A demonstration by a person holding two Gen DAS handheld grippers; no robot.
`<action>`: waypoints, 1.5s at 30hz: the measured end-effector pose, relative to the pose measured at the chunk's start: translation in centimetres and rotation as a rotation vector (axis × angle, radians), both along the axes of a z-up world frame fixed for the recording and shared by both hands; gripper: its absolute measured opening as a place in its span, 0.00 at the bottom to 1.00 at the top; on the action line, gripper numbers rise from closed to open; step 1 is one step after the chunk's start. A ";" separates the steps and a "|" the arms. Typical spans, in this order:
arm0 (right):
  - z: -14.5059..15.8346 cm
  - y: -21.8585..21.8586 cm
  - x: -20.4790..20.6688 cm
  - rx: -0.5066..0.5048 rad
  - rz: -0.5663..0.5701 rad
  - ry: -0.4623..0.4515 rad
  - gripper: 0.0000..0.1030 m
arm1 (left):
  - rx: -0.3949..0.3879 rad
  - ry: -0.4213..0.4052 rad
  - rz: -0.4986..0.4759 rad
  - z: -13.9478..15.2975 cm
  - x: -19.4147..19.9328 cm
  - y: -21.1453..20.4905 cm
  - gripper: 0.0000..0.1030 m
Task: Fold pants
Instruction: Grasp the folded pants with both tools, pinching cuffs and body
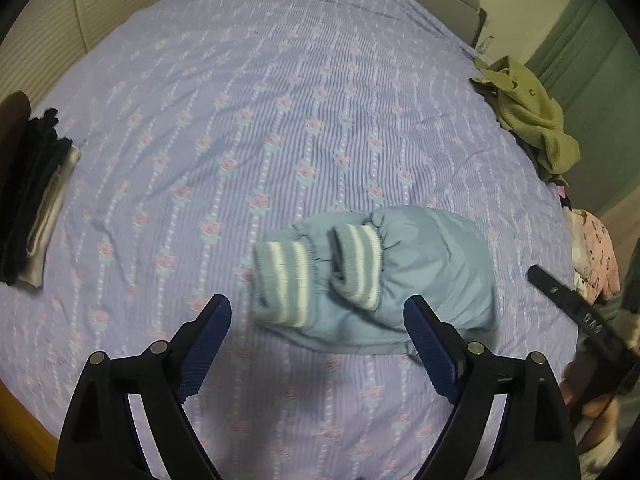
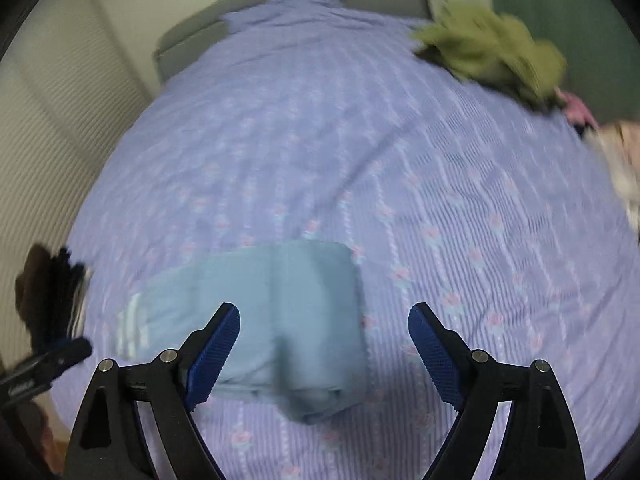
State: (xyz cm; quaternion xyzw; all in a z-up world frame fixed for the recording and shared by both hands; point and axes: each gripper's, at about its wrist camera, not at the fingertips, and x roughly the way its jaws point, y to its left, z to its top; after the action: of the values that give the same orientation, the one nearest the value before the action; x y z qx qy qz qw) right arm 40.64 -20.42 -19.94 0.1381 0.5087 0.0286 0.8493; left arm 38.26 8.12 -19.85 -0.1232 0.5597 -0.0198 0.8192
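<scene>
Blue folded pants (image 1: 384,276) lie on the near part of the lilac flowered bedsheet (image 1: 280,120).
Nearest, the left gripper (image 1: 317,320) and right gripper (image 2: 324,330) both hang over the bundle with jaws spread wide, gripping nothing. Striped cuffs (image 1: 282,282) face left. Farther off, dark folded clothes (image 1: 28,196) sit at the left edge, an olive garment (image 1: 528,116) far right.

I count one pair of light blue pants (image 1: 384,272), folded, with two striped cuffs (image 1: 282,284); one olive garment (image 1: 528,116); one pink garment (image 1: 596,252); one dark folded stack (image 1: 36,196); two claws, left claw (image 1: 316,344) and right claw (image 2: 324,352).
</scene>
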 end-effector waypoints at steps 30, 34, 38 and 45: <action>-10.8 5.3 3.8 0.131 0.115 0.244 0.84 | -0.268 0.189 0.136 -13.0 2.1 5.9 1.00; -11.3 5.0 3.1 0.108 0.113 0.242 0.84 | -0.391 0.193 0.152 -15.4 2.0 6.4 1.00; -12.3 5.0 3.1 0.109 0.107 0.244 0.85 | -0.458 0.186 0.175 -16.7 1.6 6.6 1.00; -14.3 4.6 3.8 0.199 0.071 0.277 0.86 | -0.537 0.169 0.190 -16.9 1.9 6.5 0.76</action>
State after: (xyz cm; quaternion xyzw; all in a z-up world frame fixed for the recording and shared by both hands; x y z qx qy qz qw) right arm 44.48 -15.78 -34.26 0.2061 0.6199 0.0898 0.7517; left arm 40.12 14.65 -36.77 -0.3888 0.5864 -0.0801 0.7061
